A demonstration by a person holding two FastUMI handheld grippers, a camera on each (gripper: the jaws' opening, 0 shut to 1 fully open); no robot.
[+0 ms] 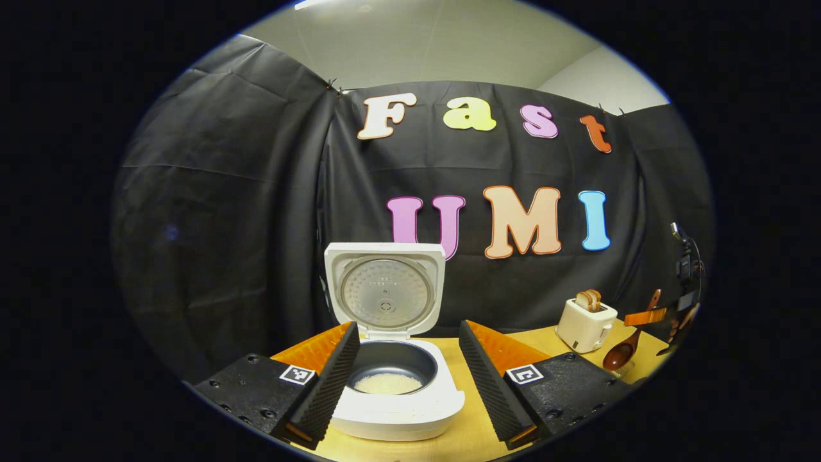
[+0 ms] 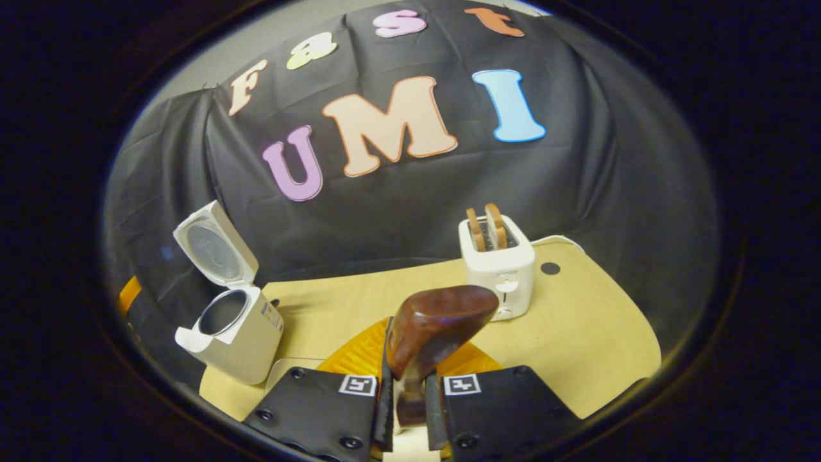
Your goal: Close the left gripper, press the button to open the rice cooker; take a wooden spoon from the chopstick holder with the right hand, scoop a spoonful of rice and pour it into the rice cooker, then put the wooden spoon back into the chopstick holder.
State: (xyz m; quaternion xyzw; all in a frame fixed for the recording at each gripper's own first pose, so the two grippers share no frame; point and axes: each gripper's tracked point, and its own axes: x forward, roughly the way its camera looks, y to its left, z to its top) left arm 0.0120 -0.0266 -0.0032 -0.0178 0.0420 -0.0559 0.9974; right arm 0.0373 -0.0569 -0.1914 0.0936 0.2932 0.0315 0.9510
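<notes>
One rice cooker, lid up; my left gripper open, my right gripper clamping one wooden spoon.

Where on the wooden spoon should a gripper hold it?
On the narrow handle just behind the bowl, fingers closing from either flat side, as the right gripper does now on the wooden spoon. The bowl is too wide and rounded to pinch.

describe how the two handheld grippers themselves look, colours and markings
Left gripper: two black ribbed fingers with orange backs, on black plates carrying square black-and-white tags. Right gripper: the same black plates with square tags, orange behind narrow black fingers.
</notes>
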